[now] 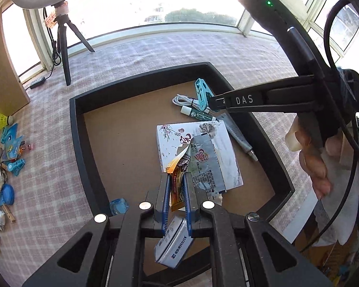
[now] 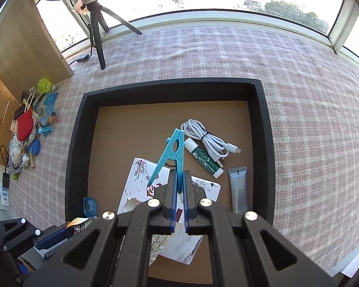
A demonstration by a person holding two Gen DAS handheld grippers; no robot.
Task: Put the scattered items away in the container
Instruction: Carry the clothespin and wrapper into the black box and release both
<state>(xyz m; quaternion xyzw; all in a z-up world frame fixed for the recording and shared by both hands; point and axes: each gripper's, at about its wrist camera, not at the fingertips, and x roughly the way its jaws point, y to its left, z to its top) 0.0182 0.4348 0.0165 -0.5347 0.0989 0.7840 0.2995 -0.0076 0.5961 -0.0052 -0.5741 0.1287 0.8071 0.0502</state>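
A black-walled box [image 1: 76,129] with a brown floor is the container; it also shows in the right wrist view [image 2: 79,129]. My left gripper [image 1: 178,179] is shut on an orange snack packet [image 1: 177,186] above the box's near side. My right gripper [image 2: 179,179] is shut on a teal clothespin [image 2: 172,153] over the box; the clothespin also shows in the left wrist view [image 1: 202,93]. In the box lie a white patterned box [image 1: 217,143], a silver Coffee-mate sachet [image 1: 207,165], a white cable [image 2: 208,138], a green stick [image 2: 205,160] and a grey tube [image 2: 238,189].
Scattered items lie on the checked cloth at the left: a yellow shuttlecock [image 2: 45,86], a red pouch [image 2: 25,124], blue clips [image 2: 44,130]. A blue wrapped candy [image 1: 118,206] lies by the box wall. A small white-blue box [image 1: 173,246] hangs below my left fingers. A tripod [image 2: 98,31] stands at the back.
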